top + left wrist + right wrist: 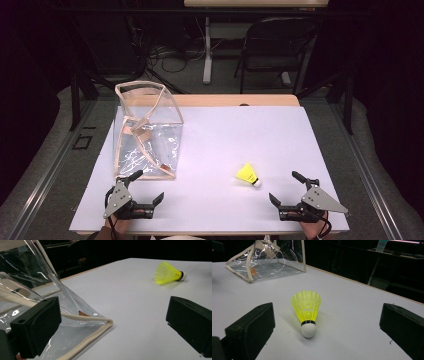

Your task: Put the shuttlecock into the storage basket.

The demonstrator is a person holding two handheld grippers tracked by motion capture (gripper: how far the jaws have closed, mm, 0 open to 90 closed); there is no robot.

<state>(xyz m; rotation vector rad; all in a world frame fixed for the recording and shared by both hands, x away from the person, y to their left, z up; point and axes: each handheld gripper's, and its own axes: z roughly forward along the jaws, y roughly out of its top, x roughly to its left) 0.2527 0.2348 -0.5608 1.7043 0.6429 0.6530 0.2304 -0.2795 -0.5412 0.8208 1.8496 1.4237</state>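
White table [215, 125] spans the high view, its far wooden edge showing, dark floor around it. A folding chair [272, 47] and loose cables [170, 55] sit beyond, well apart from the work surface.

Clear plastic bag [147, 130] with cream fabric trim stands at the table's left, mouth upward and strap crossing its side. In the left gripper view the bag's near bottom corner [75, 322] lies just beside that gripper's left jaw (touching or not: cannot tell).

Left gripper [145, 189] rests at the near left edge, jaws spread wide, nothing between them; the person's hand holds it from below.

Right gripper [286, 189] rests at the near right edge, jaws likewise wide apart and empty, pointed toward the shuttlecock.

Yellow shuttlecock [248, 174] lies on its side on bare table, right of centre, well apart from the bag. In the right gripper view its white cork [308, 330] faces the camera, skirt pointing away, centred between the jaws but ahead of them.
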